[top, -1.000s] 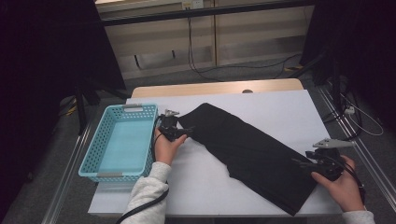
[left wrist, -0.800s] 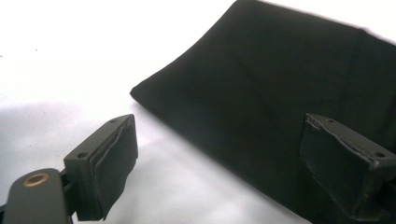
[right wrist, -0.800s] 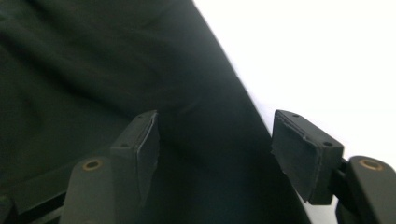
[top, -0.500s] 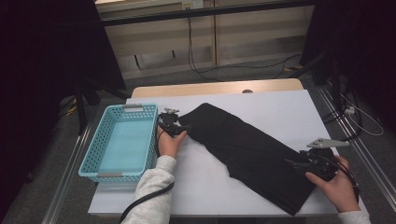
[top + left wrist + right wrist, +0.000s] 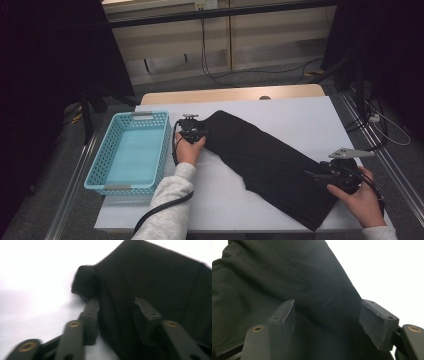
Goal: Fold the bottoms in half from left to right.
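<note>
High view: long black fabric garment (image 5: 270,165) lies flat and diagonal on the white tabletop (image 5: 300,115). Left gripper (image 5: 194,134) sits at the garment's far-left corner, with a light blue perforated plastic basket (image 5: 131,152) just beside it on the outer side. Right gripper (image 5: 325,176) rests on the garment's near-right end.

Left gripper view: jaws have just been closing, with the cloth's edge between them. One pad (image 5: 90,315) stands at the folded corner (image 5: 83,282), the other on the cloth, a gap still visible between, so not yet pinched.

Right gripper view: jaws stand apart, astride the cloth's side edge (image 5: 347,287); pads not pressing.

Judgement: fabric is light, limp, non-fragile and will sag and drape when lifted. Best hold is at corners or hemmed edges, pinching all layers.
</note>
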The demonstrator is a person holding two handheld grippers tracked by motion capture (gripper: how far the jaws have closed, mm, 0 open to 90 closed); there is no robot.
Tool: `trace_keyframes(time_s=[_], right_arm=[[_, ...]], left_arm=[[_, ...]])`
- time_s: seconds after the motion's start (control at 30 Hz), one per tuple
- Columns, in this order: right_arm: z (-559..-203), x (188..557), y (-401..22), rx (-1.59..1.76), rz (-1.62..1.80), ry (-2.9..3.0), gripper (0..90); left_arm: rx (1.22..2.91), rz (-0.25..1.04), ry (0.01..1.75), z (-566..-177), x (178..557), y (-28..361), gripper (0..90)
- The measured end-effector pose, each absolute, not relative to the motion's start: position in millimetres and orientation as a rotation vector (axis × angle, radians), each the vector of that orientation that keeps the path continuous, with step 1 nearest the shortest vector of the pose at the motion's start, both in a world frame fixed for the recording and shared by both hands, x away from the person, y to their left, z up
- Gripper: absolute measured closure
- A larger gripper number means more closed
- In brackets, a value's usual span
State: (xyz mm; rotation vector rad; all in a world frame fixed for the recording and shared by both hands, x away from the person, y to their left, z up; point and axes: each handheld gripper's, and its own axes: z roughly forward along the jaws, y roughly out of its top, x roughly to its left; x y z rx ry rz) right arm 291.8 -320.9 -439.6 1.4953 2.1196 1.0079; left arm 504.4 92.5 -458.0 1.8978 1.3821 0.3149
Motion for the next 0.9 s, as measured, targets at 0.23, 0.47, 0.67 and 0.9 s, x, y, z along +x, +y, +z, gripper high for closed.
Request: trace_keyframes(time_s=[0.23, 0.47, 0.67, 0.9], right_arm=[[-438.8, 290.3, -322.0, 1.498, 1.018, 2.117, 29.9], [-438.3, 289.9, -322.1, 1.489, 1.035, 2.121, 29.6], [-437.2, 288.7, -321.8, 1.488, 1.049, 2.116, 28.0], [-437.3, 287.0, -323.7, 1.487, 1.049, 2.111, 27.3]], left_arm=[[1.889, 0.289, 1.387, -455.1, 506.4, 87.6, 81.3], [1.846, 0.341, 1.387, -423.8, 515.6, 108.6, 82.0], [1.832, 0.383, 1.393, -411.3, 523.1, 126.2, 82.0], [1.833, 0.385, 1.398, -410.4, 525.9, 130.5, 81.9]])
